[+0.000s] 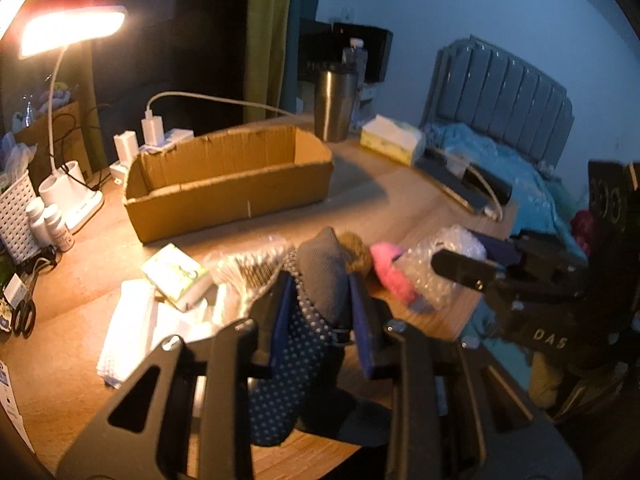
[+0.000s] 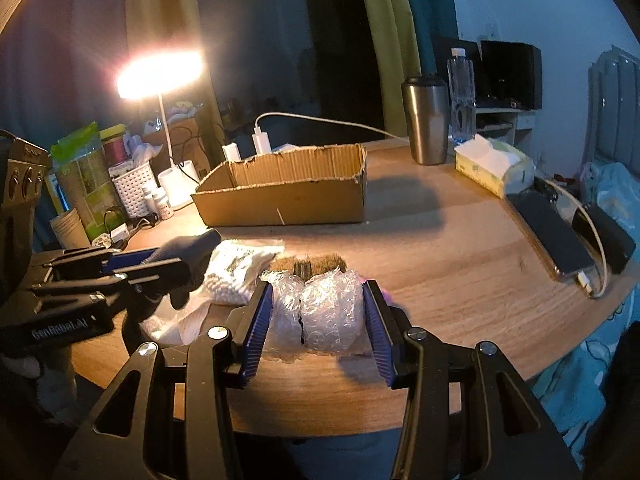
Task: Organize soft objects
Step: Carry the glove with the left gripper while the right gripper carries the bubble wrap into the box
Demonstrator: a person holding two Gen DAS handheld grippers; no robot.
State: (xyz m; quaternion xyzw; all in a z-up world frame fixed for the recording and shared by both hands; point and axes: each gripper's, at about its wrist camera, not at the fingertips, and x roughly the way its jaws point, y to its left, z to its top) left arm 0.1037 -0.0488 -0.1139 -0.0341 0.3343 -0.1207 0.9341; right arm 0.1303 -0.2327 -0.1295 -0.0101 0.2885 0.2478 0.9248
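Note:
My left gripper (image 1: 320, 300) is shut on a dark dotted glove (image 1: 316, 292) and holds it above the table's near edge; the glove also shows in the right wrist view (image 2: 188, 256). My right gripper (image 2: 318, 312) is closed around a wad of bubble wrap (image 2: 320, 312) resting on the table; the wrap also shows in the left wrist view (image 1: 436, 272). A pink fuzzy item (image 1: 390, 272) and a brown fuzzy item (image 1: 356, 258) lie beside it. An open, empty-looking cardboard box (image 1: 228, 184) stands behind them, also in the right wrist view (image 2: 288, 192).
White cloths (image 1: 132, 332), a plastic bag of small white items (image 2: 236, 272) and a yellow-green packet (image 1: 176, 272) lie left. A lamp (image 2: 160, 76), white basket (image 2: 132, 188), bottles, steel tumbler (image 2: 426, 120), tissue pack (image 2: 492, 168) and phones (image 2: 556, 236) ring the table.

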